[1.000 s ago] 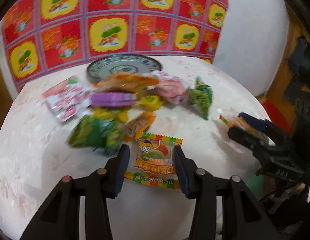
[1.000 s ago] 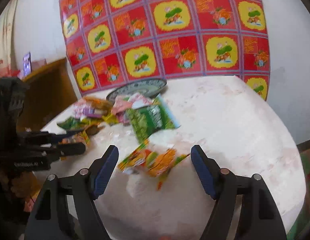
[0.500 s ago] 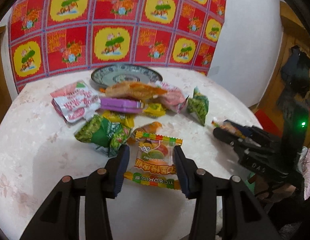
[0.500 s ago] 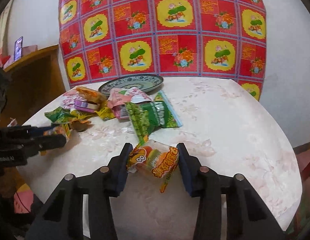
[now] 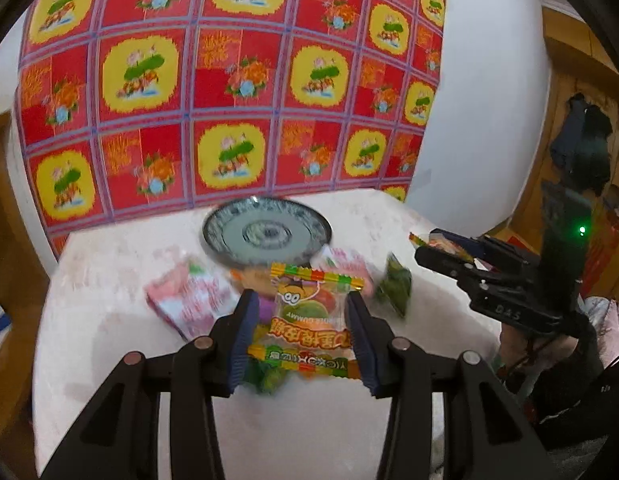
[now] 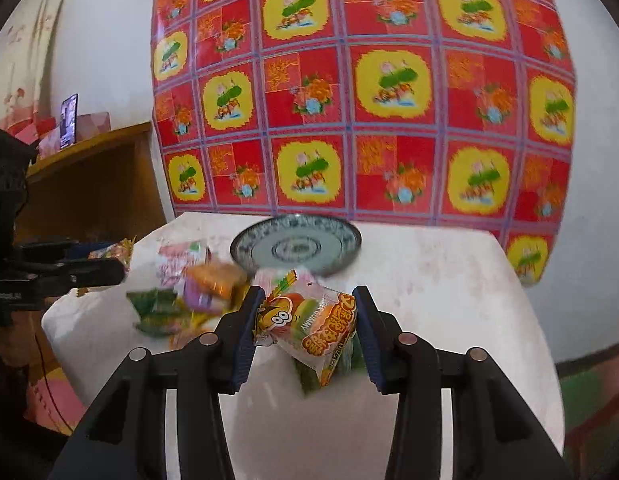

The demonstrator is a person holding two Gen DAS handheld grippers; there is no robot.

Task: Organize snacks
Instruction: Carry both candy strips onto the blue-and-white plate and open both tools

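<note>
My left gripper point(image 5: 301, 336) is shut on a clear gummy packet point(image 5: 309, 316) with a cartoon face, held above the white table point(image 5: 129, 360). My right gripper point(image 6: 305, 332) is shut on a second gummy packet point(image 6: 309, 328), tilted, also lifted off the table. A blue-patterned plate point(image 5: 265, 236) point(image 6: 297, 244) sits at the far edge of the table. Between the plate and the grippers lies a blurred pile of snacks: a pink-and-white packet point(image 5: 189, 300), a green packet point(image 5: 395, 286), an orange one point(image 6: 213, 276). The right gripper point(image 5: 441, 252) shows at the right in the left wrist view.
A red and yellow patterned cloth point(image 5: 229, 92) hangs on the wall behind the table. A wooden cabinet point(image 6: 89, 184) with a phone point(image 6: 68, 120) on top stands at the left. The left gripper point(image 6: 77, 268) shows at the left edge of the right wrist view.
The right gripper closed on its gummy packet, which lay on the table a second ago. Both grippers have risen with their packets, and the plate now sits nearer the middle of both views.
</note>
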